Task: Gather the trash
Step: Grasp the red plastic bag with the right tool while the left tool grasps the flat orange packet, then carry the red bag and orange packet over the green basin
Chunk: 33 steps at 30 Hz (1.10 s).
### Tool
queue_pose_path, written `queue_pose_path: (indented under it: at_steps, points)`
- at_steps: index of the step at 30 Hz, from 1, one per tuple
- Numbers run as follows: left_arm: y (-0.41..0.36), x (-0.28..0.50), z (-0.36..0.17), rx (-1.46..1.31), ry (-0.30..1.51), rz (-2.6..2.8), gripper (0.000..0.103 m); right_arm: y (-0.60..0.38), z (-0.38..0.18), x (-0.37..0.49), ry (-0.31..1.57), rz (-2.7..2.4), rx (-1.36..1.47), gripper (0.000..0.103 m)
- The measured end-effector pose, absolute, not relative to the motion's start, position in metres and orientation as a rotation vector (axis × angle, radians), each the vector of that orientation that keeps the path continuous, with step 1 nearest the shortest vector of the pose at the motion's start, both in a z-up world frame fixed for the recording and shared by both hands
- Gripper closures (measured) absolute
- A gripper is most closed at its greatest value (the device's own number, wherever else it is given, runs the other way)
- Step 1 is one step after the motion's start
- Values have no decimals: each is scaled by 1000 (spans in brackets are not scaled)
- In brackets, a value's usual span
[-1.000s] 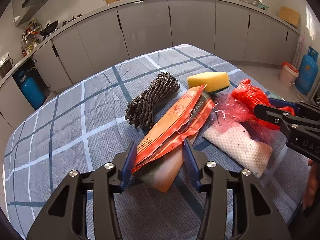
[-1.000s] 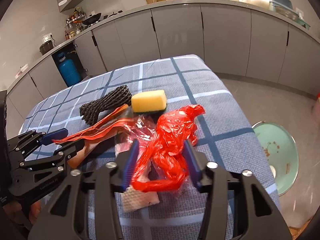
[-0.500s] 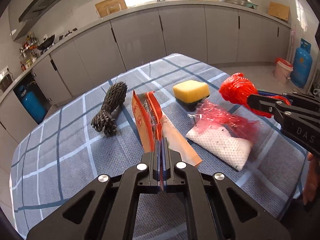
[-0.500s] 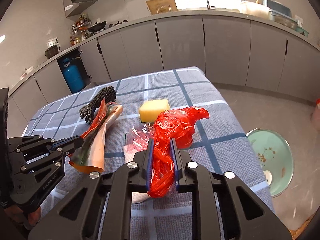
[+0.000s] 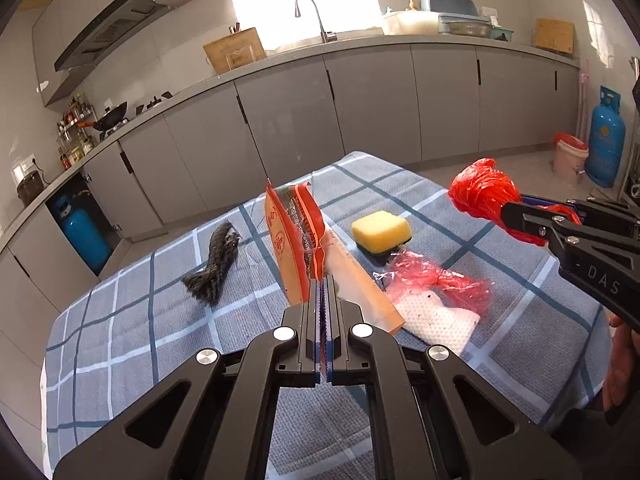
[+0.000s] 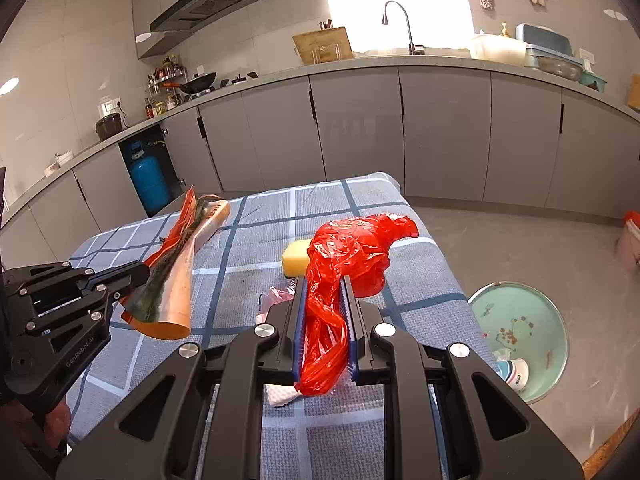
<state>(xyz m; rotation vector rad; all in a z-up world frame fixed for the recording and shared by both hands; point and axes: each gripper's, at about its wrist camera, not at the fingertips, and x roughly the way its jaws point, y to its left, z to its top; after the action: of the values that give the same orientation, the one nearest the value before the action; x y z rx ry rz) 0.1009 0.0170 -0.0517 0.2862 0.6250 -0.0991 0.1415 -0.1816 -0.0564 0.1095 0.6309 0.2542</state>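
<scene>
Your left jaws are pressed together on the lower edge of the orange wrapper [image 5: 294, 240], which stands up on edge ahead of the left gripper [image 5: 324, 300], its top leaning away from you. In the right wrist view the wrapper [image 6: 176, 272] hangs clear of the bench [image 6: 248, 248], lifted off the checked cloth.

Your right jaws are clamped on the red bag [image 6: 340, 280]: a twisted strand runs down between the blue pads, and the bulk of it billows out past the tips of the right gripper [image 6: 324, 320]. From the left wrist view the bag [image 5: 484, 196] sits bunched at the end of that gripper, also off the cloth.

Lying on the bench are a yellow sponge [image 5: 380, 230], a crumpled pink film [image 5: 436, 284] on top of a white cloth [image 5: 432, 320], and a dark scourer [image 5: 216, 268] off to the left, well apart from both jaws.

On the floor to your right stands a pale green bin [image 6: 520, 336]; a few scraps lie on its bottom, and a small white cup-like thing rests against its near wall.
</scene>
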Motion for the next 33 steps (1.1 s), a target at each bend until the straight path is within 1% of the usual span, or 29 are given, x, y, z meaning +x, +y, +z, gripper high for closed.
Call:
queue_pose_path:
  at_steps: [12,33]
  points:
    - [-22,96,-31,331,563,-161,100,-214,-46,126,589,206,143,85]
    - [-95,113,-22,385,500,-297,100,-276,-43,120,561,74,193,85]
